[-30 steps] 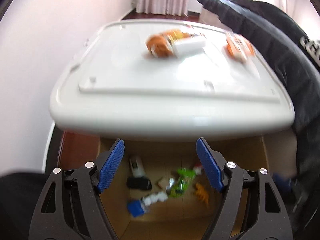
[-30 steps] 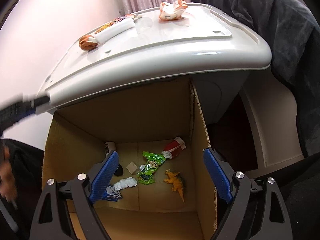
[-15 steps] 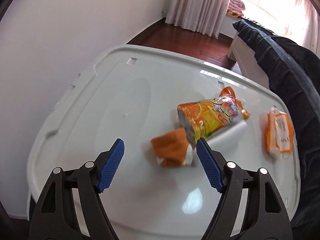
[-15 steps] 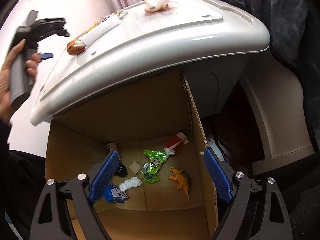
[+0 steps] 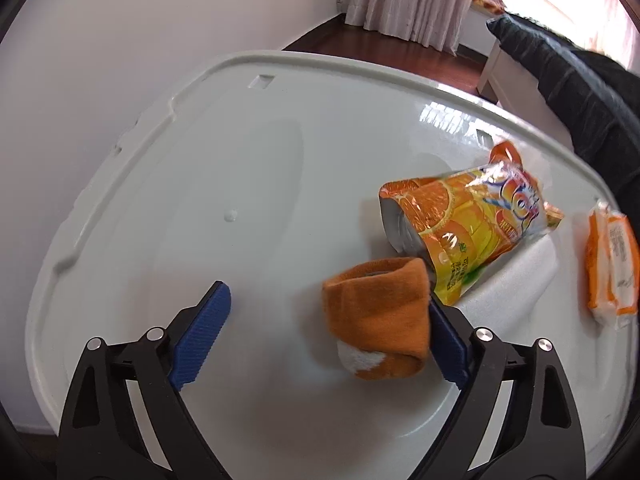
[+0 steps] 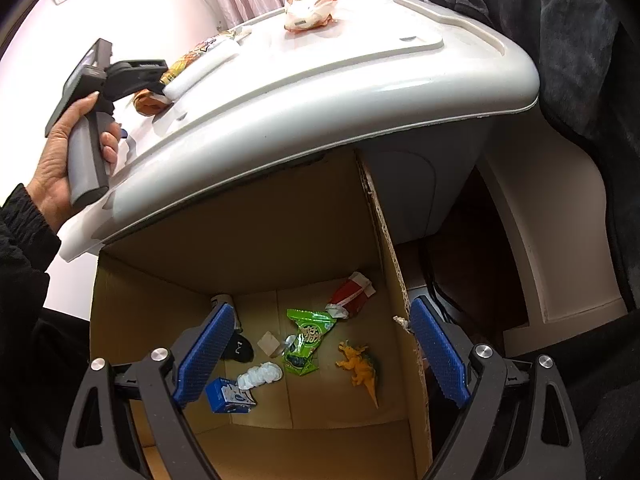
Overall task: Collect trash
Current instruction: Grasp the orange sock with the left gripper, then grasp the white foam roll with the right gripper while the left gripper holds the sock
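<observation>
Oranges on white above, mixed colours in the brown box below.

The tabletop (image 5: 248, 184) is glossy white. On it lie a plain orange sock (image 5: 378, 308) with a white toe, a foil pouch (image 5: 468, 228) printed with orange slices, yellow and blue-red lettering, a white foam block (image 5: 516, 292), and an orange-and-white wipes pack (image 5: 610, 264). Both the left gripper (image 5: 324, 336) and the right gripper (image 6: 316, 354) are black with ribbed blue pads. The cardboard box (image 6: 384, 216) is tan; inside are a green snack bag (image 6: 306, 336), a red-and-white wrapper (image 6: 352, 294), a yellow-orange toy dinosaur (image 6: 360, 366), a blue-and-white carton (image 6: 228, 396), a white crumpled tissue (image 6: 260, 374) and a black item (image 6: 240, 350). The curtain (image 5: 408, 0) is pale pink, the blanket (image 5: 580, 92) dark grey.
</observation>
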The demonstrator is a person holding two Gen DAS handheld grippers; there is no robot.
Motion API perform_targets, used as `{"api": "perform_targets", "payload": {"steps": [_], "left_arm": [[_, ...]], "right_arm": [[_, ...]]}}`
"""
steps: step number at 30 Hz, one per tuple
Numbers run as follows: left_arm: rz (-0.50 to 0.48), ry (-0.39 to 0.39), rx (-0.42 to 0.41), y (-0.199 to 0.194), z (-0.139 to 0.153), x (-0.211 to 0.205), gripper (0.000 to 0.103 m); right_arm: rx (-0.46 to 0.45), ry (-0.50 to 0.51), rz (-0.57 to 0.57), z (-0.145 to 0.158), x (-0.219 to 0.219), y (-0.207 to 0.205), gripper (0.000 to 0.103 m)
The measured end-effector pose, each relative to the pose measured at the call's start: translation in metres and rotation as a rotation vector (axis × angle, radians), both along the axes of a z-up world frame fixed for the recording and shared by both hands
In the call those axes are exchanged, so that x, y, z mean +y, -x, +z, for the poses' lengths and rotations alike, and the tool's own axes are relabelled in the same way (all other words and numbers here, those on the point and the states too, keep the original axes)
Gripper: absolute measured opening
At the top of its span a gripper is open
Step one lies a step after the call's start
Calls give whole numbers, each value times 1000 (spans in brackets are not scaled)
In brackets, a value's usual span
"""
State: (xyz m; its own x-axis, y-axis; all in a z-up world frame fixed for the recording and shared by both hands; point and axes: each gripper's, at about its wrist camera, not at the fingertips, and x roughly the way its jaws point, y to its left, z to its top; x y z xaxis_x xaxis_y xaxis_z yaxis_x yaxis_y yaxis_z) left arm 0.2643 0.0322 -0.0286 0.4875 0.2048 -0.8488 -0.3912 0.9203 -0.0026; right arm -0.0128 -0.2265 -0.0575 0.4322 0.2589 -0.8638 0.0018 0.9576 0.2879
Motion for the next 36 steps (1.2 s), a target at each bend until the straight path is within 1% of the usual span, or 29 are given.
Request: {"api": "perform_targets", "payload": {"steps": [1,3,4,5,6,9,12,15,17,19,21,24,25,28,32,34,36], "left_arm": [[-12,-24,-2,0,-1,-3,87],[-31,-38,-19,3,1,-8,77],[-44,-40,-31,4,5,-9,56],[-89,-7,-46,4,7,-12,33],[-111,8,-49,3,8,-14,32],[-145,-27,-45,4,9,-19,28],[-172,-4,-30,10,16,-17,26],[-204,38,-3,31,33,-11,26],[-237,57,-7,52,51,-7,26],[-276,58,-25,74,71,-1,26],[-290,34,-40,90,80,3,26],[-275,-5,-86,107,87,11,26],[-269,-13,-97,112,86,13,26],[-264,-33,-108,116,83,13,26],[-264,2,-113,118,86,19,26],[-243,10,-121,120,88,26,26],[-225,10,-130,122,90,32,26]], "right_arm": [[-5,1,-1,1,-1,0,88],[-14,0,-3,4,-1,1,88],[-17,0,-4,4,-2,1,88],[-21,0,-6,5,-2,2,88],[-23,-2,-8,5,-3,2,88],[-28,-7,-14,6,-4,2,88],[-40,-7,-15,11,-7,3,88],[-54,-3,3,19,-5,3,88],[-69,5,25,27,-3,1,88],[-89,15,46,37,2,-4,88],[-112,15,67,50,11,-15,88],[-123,-18,78,68,27,-47,89],[-115,-34,76,73,35,-64,89],[-96,-41,63,80,59,-107,89],[-80,-23,6,84,93,-178,89],[-70,-15,-40,82,103,-204,89],[-36,-29,-88,77,113,-231,89]]}}
